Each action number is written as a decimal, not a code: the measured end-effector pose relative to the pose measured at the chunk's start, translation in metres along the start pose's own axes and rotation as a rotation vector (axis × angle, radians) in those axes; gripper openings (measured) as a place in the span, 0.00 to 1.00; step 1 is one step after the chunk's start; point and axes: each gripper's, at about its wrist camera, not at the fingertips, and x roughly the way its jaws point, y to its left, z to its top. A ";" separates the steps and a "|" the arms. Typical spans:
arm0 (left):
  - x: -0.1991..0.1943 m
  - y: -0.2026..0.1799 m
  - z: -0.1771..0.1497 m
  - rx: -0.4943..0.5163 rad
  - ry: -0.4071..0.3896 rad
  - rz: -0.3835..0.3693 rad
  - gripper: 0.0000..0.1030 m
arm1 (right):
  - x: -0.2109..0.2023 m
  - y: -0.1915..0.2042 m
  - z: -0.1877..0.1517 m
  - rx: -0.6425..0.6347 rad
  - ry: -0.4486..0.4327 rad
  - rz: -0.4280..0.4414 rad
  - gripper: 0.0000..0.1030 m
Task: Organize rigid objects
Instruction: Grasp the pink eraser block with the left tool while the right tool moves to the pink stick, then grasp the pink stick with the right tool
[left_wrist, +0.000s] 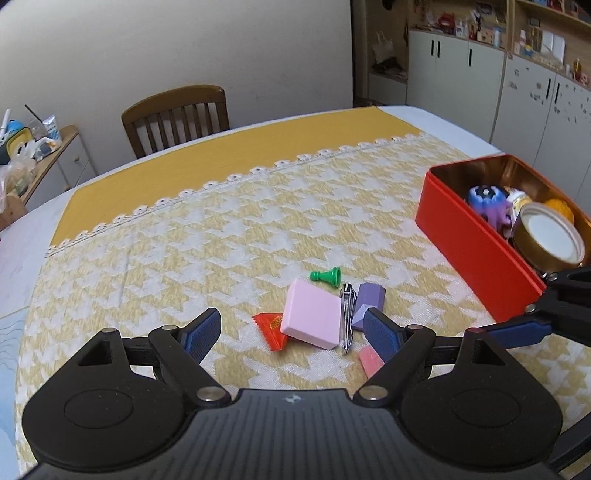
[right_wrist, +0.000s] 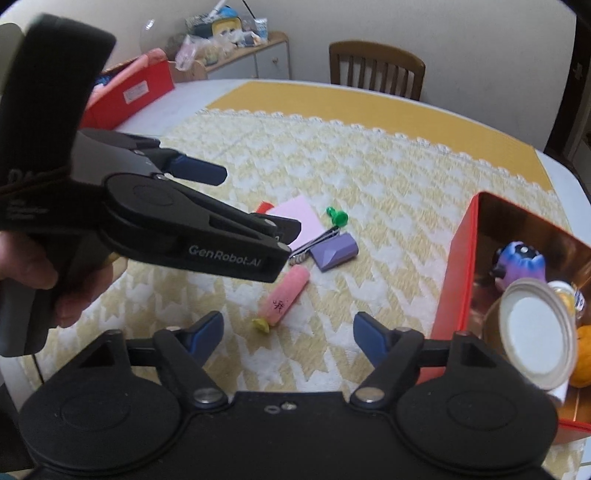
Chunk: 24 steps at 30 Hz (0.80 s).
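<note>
A small pile lies on the yellow-and-white cloth: a pink block (left_wrist: 312, 318), a green pawn (left_wrist: 325, 275), a metal nail clipper (left_wrist: 347, 317), a purple faceted block (left_wrist: 367, 304) and a red wrapper (left_wrist: 271, 328). My left gripper (left_wrist: 291, 328) hovers open over the pile, the pink block showing between its fingers, untouched. In the right wrist view a pink stick (right_wrist: 286, 295) with a yellow cap lies just beyond my right gripper (right_wrist: 288, 330), which is open and holds nothing. The open red tin (right_wrist: 454, 280) stands to the right with a purple toy (right_wrist: 521, 262) and a round can (right_wrist: 535, 332) inside.
A wooden chair (left_wrist: 175, 116) stands at the table's far side. A second red box (right_wrist: 129, 96) sits at the far left of the table. A cluttered side cabinet (right_wrist: 236, 48) and white cupboards (left_wrist: 480, 81) line the walls. A hand (right_wrist: 44, 280) grips the left tool.
</note>
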 end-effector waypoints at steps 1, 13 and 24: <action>0.003 -0.001 0.000 0.005 0.005 -0.001 0.82 | 0.003 0.001 0.000 -0.002 0.002 -0.004 0.69; 0.025 0.003 0.007 -0.019 0.037 -0.052 0.62 | 0.025 0.005 0.008 0.010 0.016 -0.004 0.43; 0.040 0.008 0.017 -0.057 0.080 -0.110 0.41 | 0.035 0.009 0.008 -0.021 0.039 0.001 0.34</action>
